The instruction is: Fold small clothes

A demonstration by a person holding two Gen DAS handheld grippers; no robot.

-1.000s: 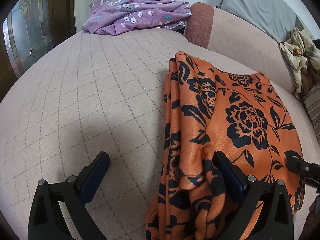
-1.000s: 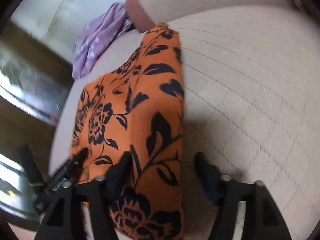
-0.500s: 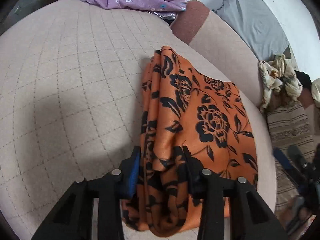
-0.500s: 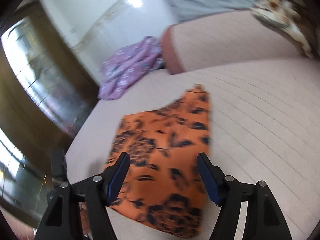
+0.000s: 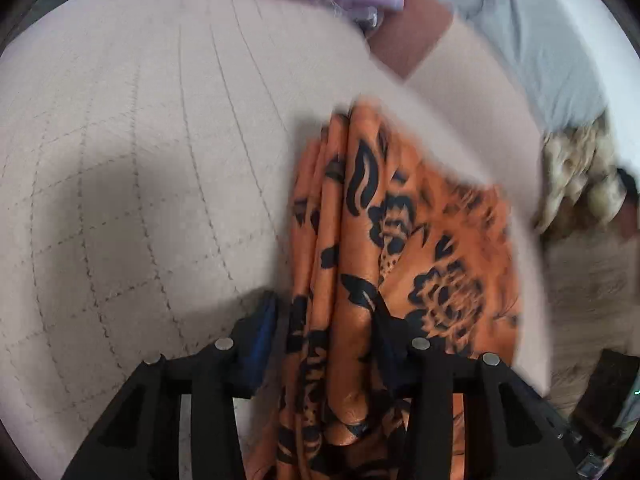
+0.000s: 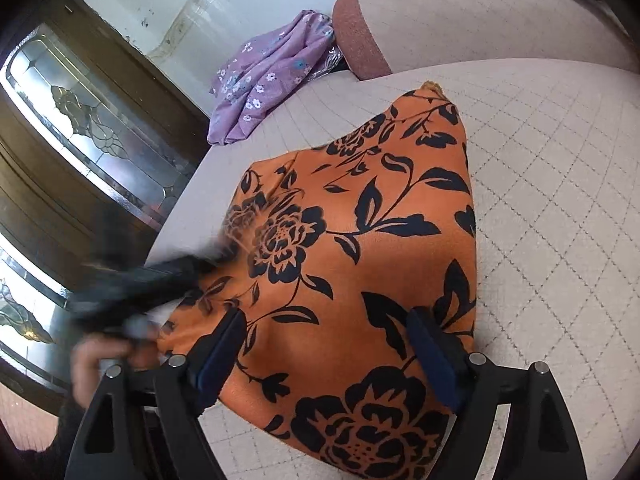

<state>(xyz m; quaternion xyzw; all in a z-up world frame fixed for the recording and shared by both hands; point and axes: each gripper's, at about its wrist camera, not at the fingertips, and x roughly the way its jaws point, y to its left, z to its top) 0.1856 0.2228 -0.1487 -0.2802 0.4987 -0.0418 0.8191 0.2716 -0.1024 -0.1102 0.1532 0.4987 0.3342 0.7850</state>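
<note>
Orange floral-print garment [image 6: 360,264] on a quilted beige sofa seat [image 6: 560,208], partly folded, with one long side gathered into stacked pleats. Seen in the left wrist view: left gripper [image 5: 324,320] closed down to a narrow gap on that bunched edge, cloth pinched between the blue pads and spilling below them. Seen in the right wrist view: right gripper [image 6: 326,344] spread wide over the near end of the cloth, its fingers resting on or just above the fabric, gripping nothing. Judged as mid-task: a first lengthwise fold apparently in place, the cloth not yet brought down to a compact, squared packet, and the gathered layers likely to slip apart if released too soon. Left to do, by the look of it: at least one more fold across, then smoothing. Nearby, a purple flowered garment [image 6: 268,80] in a loose heap at the far corner of the seat, well apart from the orange piece, perhaps next in line. A rust-coloured armrest end [image 6: 356,36] just beyond it. A grey cushion [image 5: 552,52] and a cream patterned cloth [image 5: 580,176] to the side in the left wrist view, heavily blurred. Nothing on the seat between the grippers and the fold.
</note>
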